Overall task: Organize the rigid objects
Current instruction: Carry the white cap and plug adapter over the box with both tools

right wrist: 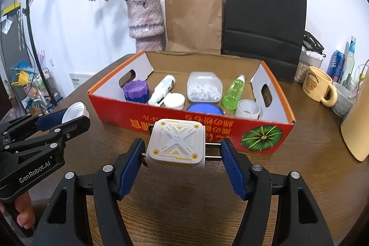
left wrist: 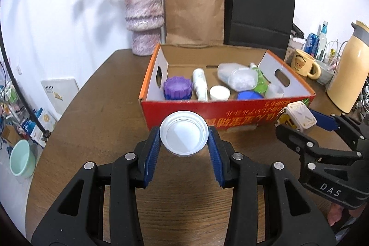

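My left gripper [left wrist: 184, 133] is shut on a white round plastic lid [left wrist: 184, 133], held above the wooden table just in front of a red cardboard box [left wrist: 242, 112]. In the right wrist view the left gripper [right wrist: 69, 116] sits at the left with the lid [right wrist: 74, 111] in it. My right gripper [right wrist: 183, 142] is shut on a white cube charger [right wrist: 177, 142] with metal prongs, also held before the box [right wrist: 115, 107]. The box holds a purple ridged jar [right wrist: 135, 91], a white bottle [right wrist: 161, 89], a clear bead case [right wrist: 204, 89], a green bottle [right wrist: 233, 92] and more.
Behind the box stand a vase of dried flowers [right wrist: 145, 22], a brown paper bag [right wrist: 193, 20] and a black paper bag [right wrist: 264, 22]. A yellow mug [right wrist: 319, 87], drink bottles [right wrist: 349, 60] and a cream kettle [left wrist: 349, 75] crowd the right. The table edge curves at the left.
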`<action>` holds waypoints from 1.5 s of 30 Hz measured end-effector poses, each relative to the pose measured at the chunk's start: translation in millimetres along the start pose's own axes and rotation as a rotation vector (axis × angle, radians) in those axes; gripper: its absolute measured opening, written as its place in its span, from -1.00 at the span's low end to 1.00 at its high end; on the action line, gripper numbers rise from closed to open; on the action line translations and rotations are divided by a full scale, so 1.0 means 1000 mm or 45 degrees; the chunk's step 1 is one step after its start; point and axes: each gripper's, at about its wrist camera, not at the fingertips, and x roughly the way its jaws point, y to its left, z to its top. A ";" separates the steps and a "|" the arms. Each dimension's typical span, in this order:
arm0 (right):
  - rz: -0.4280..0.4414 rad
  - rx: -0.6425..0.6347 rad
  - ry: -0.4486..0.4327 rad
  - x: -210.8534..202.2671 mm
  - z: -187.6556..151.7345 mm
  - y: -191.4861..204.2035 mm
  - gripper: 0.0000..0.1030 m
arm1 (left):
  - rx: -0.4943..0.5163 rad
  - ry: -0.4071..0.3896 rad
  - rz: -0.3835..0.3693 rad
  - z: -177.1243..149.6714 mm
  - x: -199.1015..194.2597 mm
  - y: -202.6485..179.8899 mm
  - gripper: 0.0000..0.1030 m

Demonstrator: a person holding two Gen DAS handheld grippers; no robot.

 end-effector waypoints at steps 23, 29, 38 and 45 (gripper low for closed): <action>-0.061 0.048 -0.112 -0.006 0.037 -0.035 0.40 | -0.034 -0.149 -0.049 0.060 0.004 -0.037 -0.29; -0.071 0.054 -0.111 0.003 0.045 -0.044 0.40 | -0.050 -0.155 -0.048 0.069 0.015 -0.039 -0.29; -0.080 0.051 -0.108 0.021 0.057 -0.051 0.40 | -0.064 -0.129 -0.033 0.078 0.039 -0.037 -0.29; -0.083 0.046 -0.107 0.033 0.065 -0.054 0.40 | -0.066 -0.121 -0.018 0.085 0.053 -0.035 -0.29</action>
